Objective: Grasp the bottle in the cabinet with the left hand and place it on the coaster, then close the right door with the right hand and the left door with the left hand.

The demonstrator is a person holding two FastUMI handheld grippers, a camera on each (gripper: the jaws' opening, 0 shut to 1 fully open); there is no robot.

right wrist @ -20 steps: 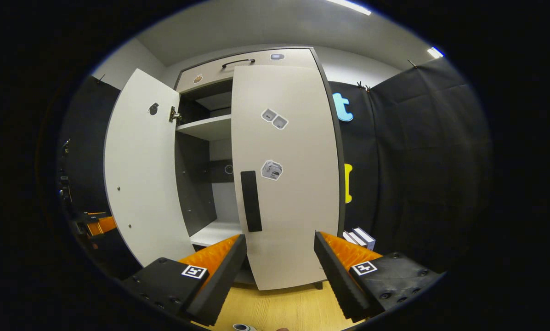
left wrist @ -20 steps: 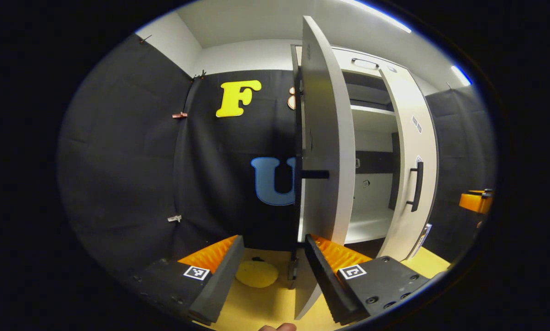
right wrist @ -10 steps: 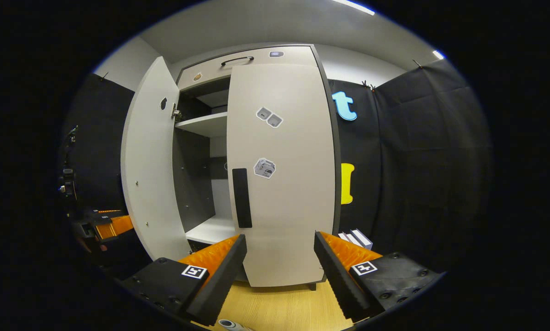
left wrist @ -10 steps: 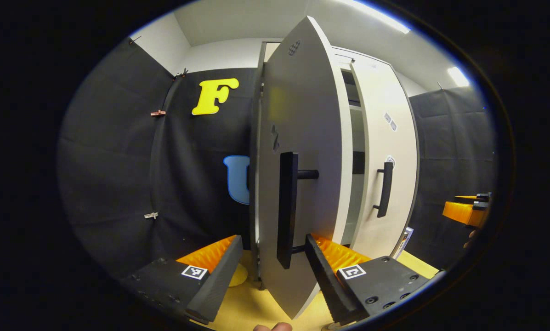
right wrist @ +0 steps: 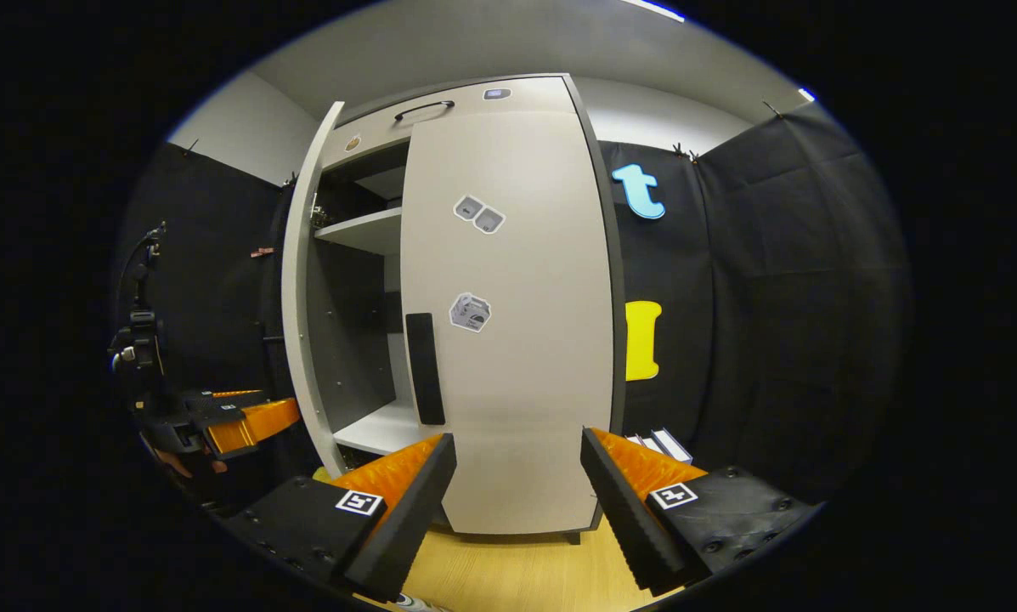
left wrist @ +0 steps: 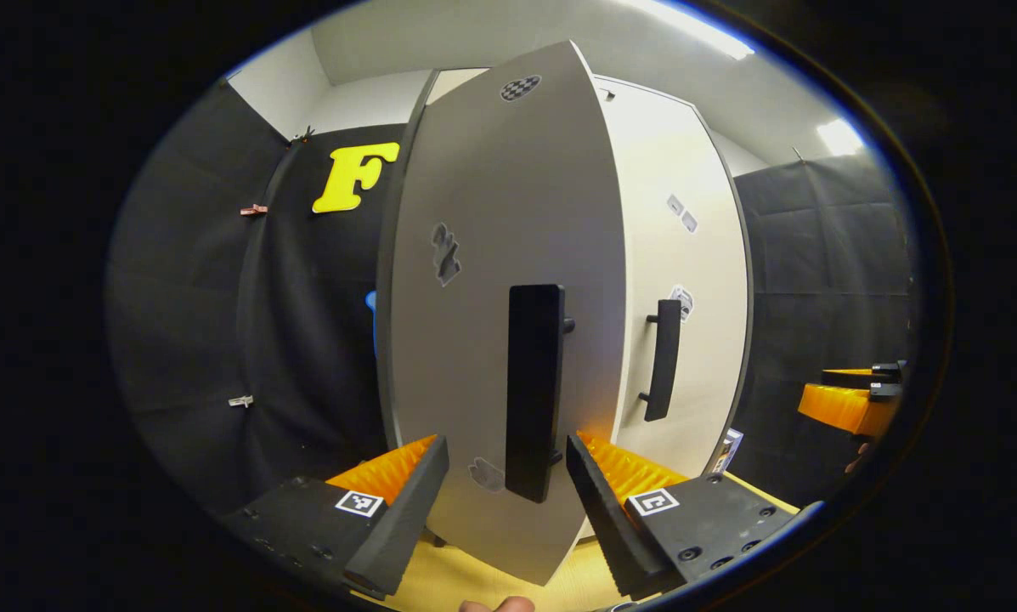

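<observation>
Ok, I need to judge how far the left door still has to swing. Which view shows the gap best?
The right gripper view: the left door appears edge-on, with the open gap and shelf beside the shut right door. The left gripper view faces the left door's front and handle, hiding the gap.

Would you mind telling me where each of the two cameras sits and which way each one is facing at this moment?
Left gripper view: rides on the left gripper, facing the left door and its handle close ahead; its own open fingers frame the handle.
Right gripper view: rides on the right gripper, facing the cabinet front and the shut right door; its own open fingers show.
Shared: both doors; each view catches the other gripper at its edge.
</observation>
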